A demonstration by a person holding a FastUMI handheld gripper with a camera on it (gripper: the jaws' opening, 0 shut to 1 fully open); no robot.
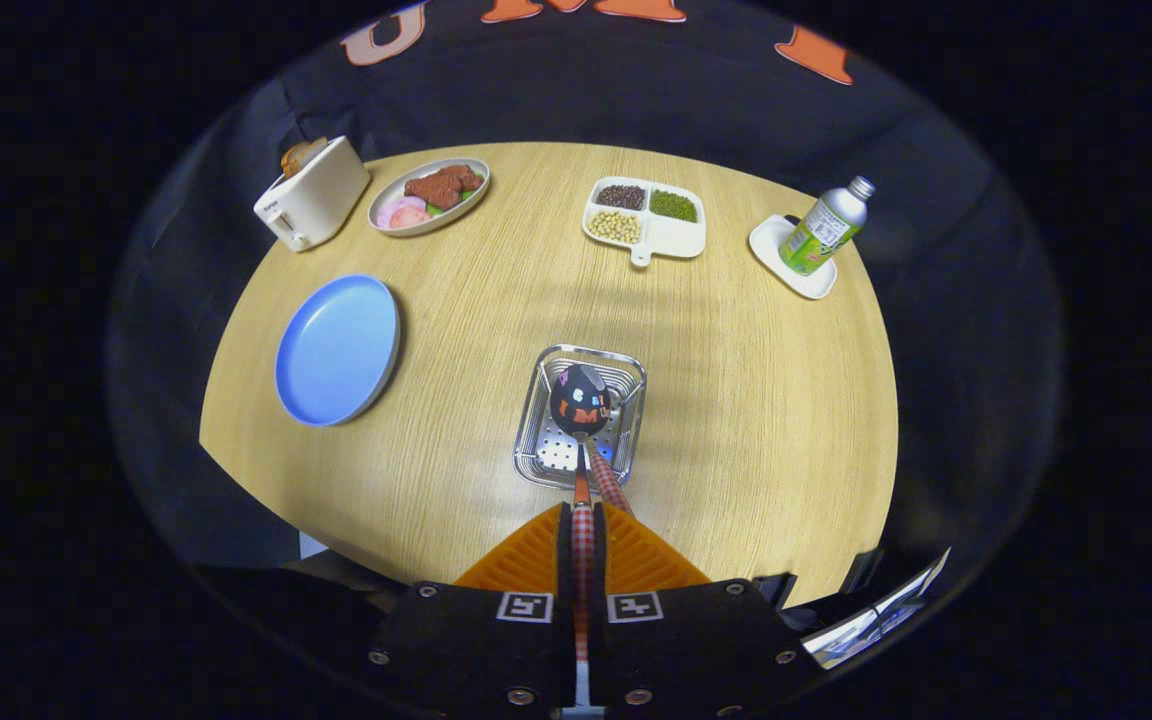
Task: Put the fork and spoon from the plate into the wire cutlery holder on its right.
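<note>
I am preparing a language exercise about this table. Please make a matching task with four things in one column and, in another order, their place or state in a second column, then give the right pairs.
Things:
1. spoon
2. blue plate
3. bottle
4. toaster

Places or states:
A. stands on a small white dish
B. bare, with no cutlery on it
C. at the table's far edge, beside the oval plate of food
D. handle held between the fingers of the gripper, bowl over the wire cutlery holder

Pairs: 1-D, 2-B, 3-A, 4-C
</note>
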